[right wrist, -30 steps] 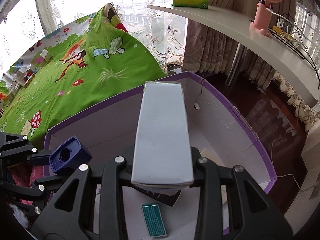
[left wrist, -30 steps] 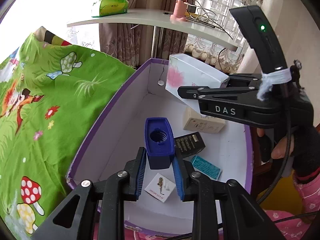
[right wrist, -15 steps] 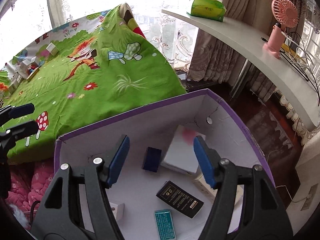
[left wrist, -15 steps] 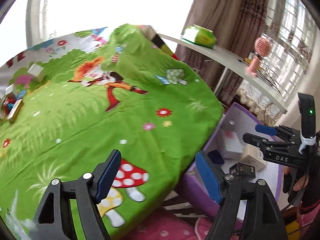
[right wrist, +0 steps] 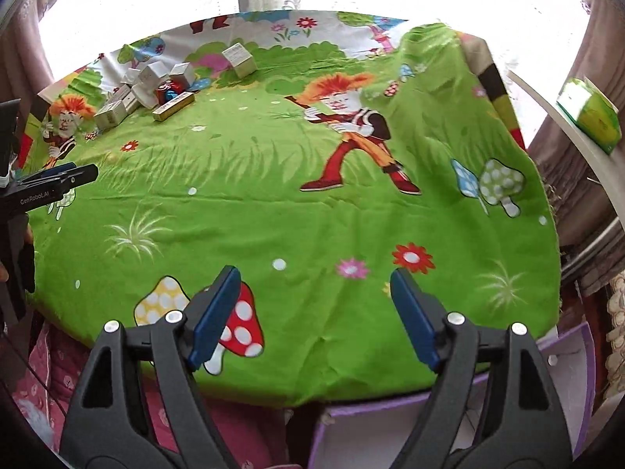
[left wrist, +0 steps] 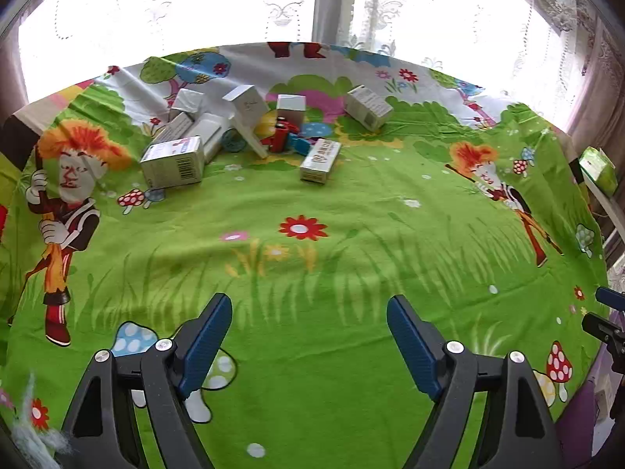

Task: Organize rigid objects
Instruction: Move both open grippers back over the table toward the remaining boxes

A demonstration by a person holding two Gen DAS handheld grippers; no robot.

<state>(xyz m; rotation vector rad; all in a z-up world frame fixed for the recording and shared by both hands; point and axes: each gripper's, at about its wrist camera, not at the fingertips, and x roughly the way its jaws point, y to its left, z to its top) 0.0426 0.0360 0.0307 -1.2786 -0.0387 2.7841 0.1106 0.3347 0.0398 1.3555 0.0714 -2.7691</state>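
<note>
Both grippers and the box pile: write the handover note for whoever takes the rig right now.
Left gripper: jaws opening, nothing between them, over the green cloth.
Right gripper: jaws opening, nothing between them, at the cloth's near edge.
Things: a pile of small cartons with a red toy among them sits at the far side of the cloth. One carton lies apart to the right and a yellow-labelled carton lies nearer. The purple bin stands below the near edge.
Done: cannot tell; the bin's contents are not visible.
Left: carry the remaining cartons to the bin.

"GenRobot.AI" on the left gripper
</note>
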